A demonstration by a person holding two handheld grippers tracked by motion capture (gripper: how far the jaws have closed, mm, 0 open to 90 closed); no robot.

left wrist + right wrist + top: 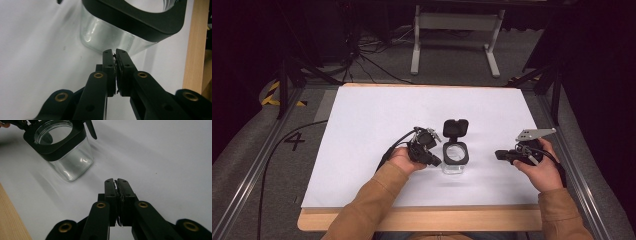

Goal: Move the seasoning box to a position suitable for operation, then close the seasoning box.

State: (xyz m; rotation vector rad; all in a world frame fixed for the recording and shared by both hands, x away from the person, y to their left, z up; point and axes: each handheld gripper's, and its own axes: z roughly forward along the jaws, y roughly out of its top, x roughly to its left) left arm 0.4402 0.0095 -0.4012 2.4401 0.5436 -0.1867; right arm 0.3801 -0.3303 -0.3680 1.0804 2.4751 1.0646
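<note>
A clear jar (455, 159) with a black rim stands near the table's (362, 115) front edge, its lid (455, 128) flipped open. The left gripper (435, 161) sits just beside it, the right gripper (499, 154) apart. Both have jaws together, holding nothing. Opening looks done; what comes after is unclear.

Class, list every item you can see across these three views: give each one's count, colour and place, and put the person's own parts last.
Glass jar: one, clear with black collar, centre of sheet, open.
Lid: one, black, flipped up behind the jar.
Sheet: one, white, covering the table.
Table: one, light wood, edge at front.
Frame: one, white, on floor beyond.
Left gripper: one, black, beside the jar, shut.
Right gripper: one, black, right of jar, shut.
Sleeves: two, tan.
</note>
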